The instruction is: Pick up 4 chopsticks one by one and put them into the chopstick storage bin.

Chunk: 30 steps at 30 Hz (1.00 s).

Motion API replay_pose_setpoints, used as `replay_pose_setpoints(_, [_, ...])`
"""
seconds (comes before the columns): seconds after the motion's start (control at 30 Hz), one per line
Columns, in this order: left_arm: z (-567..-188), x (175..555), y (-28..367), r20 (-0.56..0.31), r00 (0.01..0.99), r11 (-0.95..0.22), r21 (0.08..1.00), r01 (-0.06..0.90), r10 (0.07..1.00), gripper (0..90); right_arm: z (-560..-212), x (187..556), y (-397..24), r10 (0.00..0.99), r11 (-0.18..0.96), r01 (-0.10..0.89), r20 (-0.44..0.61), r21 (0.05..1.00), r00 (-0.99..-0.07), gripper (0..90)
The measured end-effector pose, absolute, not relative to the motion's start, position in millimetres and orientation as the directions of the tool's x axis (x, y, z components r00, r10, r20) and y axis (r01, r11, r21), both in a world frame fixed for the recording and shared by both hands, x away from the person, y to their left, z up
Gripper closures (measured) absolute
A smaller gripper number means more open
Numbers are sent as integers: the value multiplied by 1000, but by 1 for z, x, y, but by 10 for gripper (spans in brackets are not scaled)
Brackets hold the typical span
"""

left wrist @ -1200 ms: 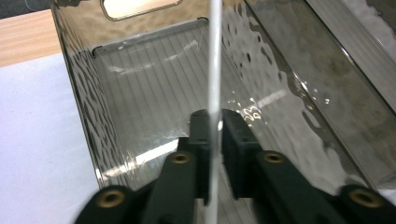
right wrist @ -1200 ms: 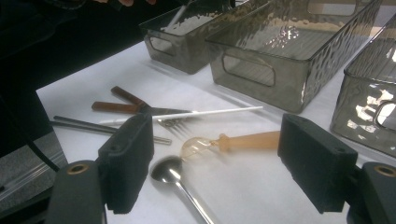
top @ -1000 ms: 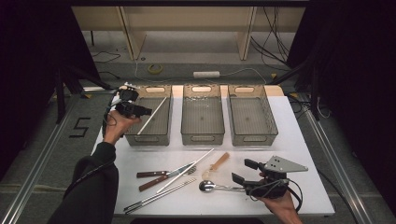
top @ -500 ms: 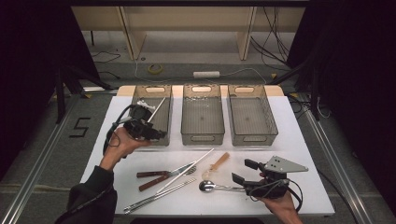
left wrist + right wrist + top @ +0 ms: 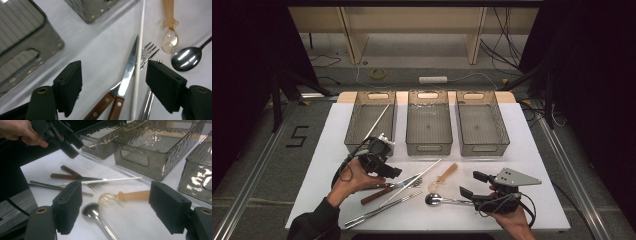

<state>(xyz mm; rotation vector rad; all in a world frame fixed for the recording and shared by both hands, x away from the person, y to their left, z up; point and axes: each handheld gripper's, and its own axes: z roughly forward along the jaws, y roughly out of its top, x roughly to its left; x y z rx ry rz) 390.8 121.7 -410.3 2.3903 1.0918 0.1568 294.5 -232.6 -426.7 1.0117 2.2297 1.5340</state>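
Two grippers sit over a white tabletop (image 5: 522,150). Left gripper (image 5: 393,171), jaws spread and empty after just opening, hovers above a wooden-handled knife (image 5: 126,80) among cutlery. Right gripper (image 5: 472,185), released, sits beside a metal spoon (image 5: 434,199).

Two knives with brown wooden handles (image 5: 107,106) lie flat on the white desk in the lower middle of the left gripper view, their handles close together at the bottom edge. The long steel blade (image 5: 130,67) points up and slightly right. Just beside it on the right lie a thin white stick (image 5: 140,50) and a fork (image 5: 147,53).
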Motion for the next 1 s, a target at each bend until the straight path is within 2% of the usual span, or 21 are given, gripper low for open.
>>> replay_pose_setpoints(0.2, [-420, 382, 113, -90, 692, -587, 459, 667, 716, 353, -427, 295, -233, 665, 207, 404, 175, 891, -726, 279])
replay_pose_setpoints(0.37, [-428, 375, 106, -94, 717, -620, 434, 654, 690, 452, -427, 295, -233, 663, 208, 404, 175, 891, -728, 279])
replay_pose_setpoints(0.87, [-449, 368, 91, -86, 741, -664, 387, 640, 665, 647, -427, 295, -232, 661, 211, 404, 174, 890, -729, 279])
replay_pose_setpoints(1.0, [-454, 369, 90, -68, 742, -671, 378, 637, 666, 670, -427, 295, -232, 661, 211, 405, 175, 890, -729, 279])
